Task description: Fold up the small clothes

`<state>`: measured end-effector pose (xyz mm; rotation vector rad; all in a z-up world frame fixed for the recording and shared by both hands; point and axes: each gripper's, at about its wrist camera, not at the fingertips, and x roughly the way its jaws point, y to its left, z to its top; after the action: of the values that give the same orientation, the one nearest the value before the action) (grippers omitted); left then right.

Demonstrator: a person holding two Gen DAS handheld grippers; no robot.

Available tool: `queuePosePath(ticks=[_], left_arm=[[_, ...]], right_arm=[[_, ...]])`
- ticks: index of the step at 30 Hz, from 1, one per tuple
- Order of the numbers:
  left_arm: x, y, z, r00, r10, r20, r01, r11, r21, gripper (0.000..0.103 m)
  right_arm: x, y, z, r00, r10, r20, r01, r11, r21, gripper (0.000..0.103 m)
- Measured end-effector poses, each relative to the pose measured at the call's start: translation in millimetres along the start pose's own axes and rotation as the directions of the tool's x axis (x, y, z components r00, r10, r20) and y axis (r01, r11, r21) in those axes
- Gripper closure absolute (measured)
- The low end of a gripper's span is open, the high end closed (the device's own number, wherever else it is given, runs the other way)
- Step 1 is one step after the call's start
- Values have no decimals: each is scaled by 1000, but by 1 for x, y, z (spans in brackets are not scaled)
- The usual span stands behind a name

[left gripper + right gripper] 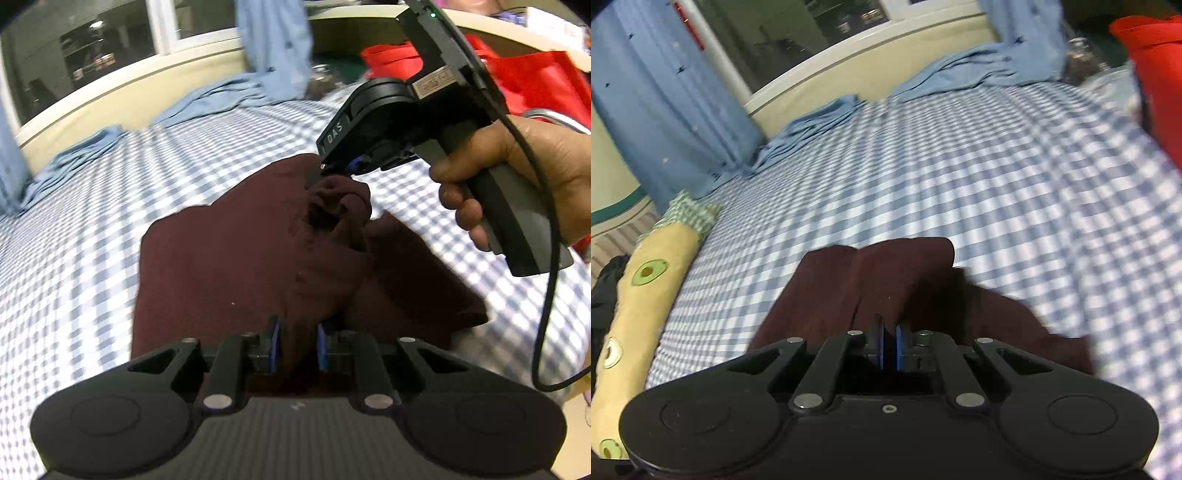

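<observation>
A dark maroon garment lies on the blue-and-white checked bed sheet. My left gripper is shut on its near edge, with cloth bunched between the blue pads. My right gripper, held by a hand, pinches a raised fold of the same garment at its far side. In the right wrist view the right gripper is shut with the maroon garment folded over in front of its pads.
Light blue curtains hang by a window at the bed's far side. A red bag sits at the right. An avocado-print pillow lies along the bed's left edge.
</observation>
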<state>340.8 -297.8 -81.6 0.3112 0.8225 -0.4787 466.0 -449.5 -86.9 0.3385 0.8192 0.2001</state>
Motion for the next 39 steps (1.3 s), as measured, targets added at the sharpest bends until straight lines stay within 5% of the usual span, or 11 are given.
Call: queuePosePath(ticks=[6,12,23,25,27,30,35,39], left_arm=[[19,-32,8,996,-85,-3,85,992,91,84],[52,-40,-9,994,-85,-67,95,981,169,84],[53,-42,-2,992,-70,-105,86,984,157,78],[44,-47,-1,993,-68,-100,82,987,142,72],[37,-42,0,992,-81,-94,91,990,110,50],[29,-36,-3,994,-87,-71,90,995,52,39],[4,-19,-7,995,-94,-32,93,994,-50,28],[-26,3,-12,999,-38,29,42,987,-152,19]], right_arm=[[-26,-50,-6,995,-95,7,94,994,62,98],[-14,-91,-20,993,-100,-68,109,982,154,98],[3,-98,-35,986,-114,-120,130,982,136,95],[3,-98,-35,987,-106,-122,123,982,143,93],[3,-97,-35,987,-103,-126,121,983,141,90],[4,-100,-36,985,-106,-134,126,980,155,78],[-7,-110,-43,993,-59,-100,83,962,259,38],[-15,-107,-53,994,-28,-103,55,963,263,36]])
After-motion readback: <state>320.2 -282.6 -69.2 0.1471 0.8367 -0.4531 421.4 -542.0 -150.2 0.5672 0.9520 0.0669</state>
